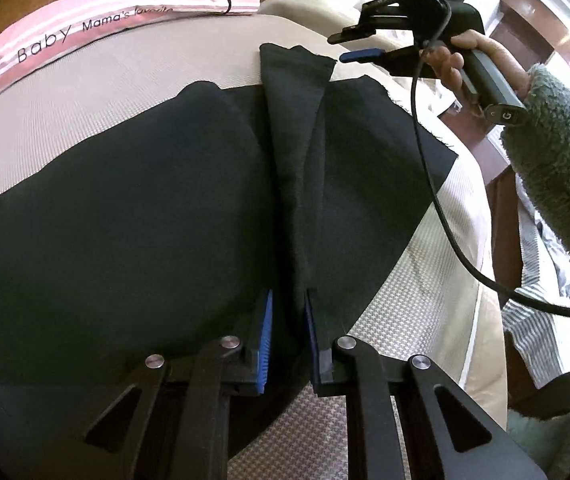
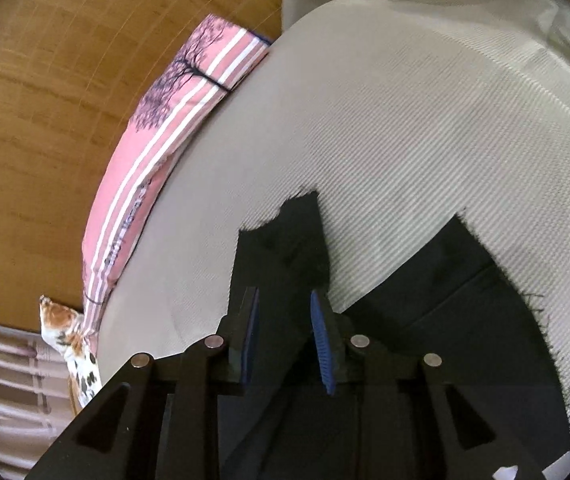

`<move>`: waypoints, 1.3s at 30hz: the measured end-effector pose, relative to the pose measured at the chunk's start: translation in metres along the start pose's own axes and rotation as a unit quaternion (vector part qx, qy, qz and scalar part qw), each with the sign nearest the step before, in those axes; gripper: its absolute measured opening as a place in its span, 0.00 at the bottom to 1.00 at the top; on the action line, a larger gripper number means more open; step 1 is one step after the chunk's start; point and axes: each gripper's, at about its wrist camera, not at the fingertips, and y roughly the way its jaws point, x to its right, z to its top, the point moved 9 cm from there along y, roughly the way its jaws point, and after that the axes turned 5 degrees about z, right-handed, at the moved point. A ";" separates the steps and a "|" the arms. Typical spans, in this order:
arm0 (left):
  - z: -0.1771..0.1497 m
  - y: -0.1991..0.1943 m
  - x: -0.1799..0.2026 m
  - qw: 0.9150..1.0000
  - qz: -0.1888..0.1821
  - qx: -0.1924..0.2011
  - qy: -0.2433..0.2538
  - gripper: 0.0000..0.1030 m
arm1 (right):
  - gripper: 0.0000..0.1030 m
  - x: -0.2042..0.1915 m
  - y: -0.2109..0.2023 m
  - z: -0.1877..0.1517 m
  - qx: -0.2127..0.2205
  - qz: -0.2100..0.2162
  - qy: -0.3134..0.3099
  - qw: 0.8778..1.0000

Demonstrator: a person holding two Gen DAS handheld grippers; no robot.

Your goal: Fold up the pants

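Note:
Black pants (image 1: 145,208) lie spread on a beige bed cover (image 1: 85,108). My left gripper (image 1: 288,320) is shut on a raised ridge of the pants' fabric that runs away from me. My right gripper (image 1: 341,46) shows in the left wrist view at the ridge's far end, held by a hand in a green fleece sleeve. In the right wrist view the right gripper (image 2: 285,320) stands over a lifted fold of the pants (image 2: 293,240); the fabric lies between its blue pads (image 2: 323,340), with frayed hem edges to the right.
A pink striped pillow (image 1: 117,8) lies along the bed's far edge against a wooden headboard (image 2: 45,100). A floral cushion (image 2: 73,340) sits lower left. A black cable (image 1: 445,220) hangs from the right gripper. Striped bedding (image 1: 541,300) is at right.

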 end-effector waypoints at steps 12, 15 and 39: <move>0.001 0.001 -0.001 1.000 -0.001 -0.002 -0.007 0.15 | 0.24 0.001 0.019 -0.011 -0.024 0.009 0.003 1.000; 0.001 0.000 -0.001 1.000 0.000 -0.002 -0.008 0.15 | 0.10 -0.014 0.016 -0.011 -0.019 -0.003 -0.031 0.999; 0.001 0.002 0.007 1.000 0.005 -0.003 -0.007 0.15 | 0.15 -0.009 0.037 0.004 -0.021 -0.024 -0.020 0.999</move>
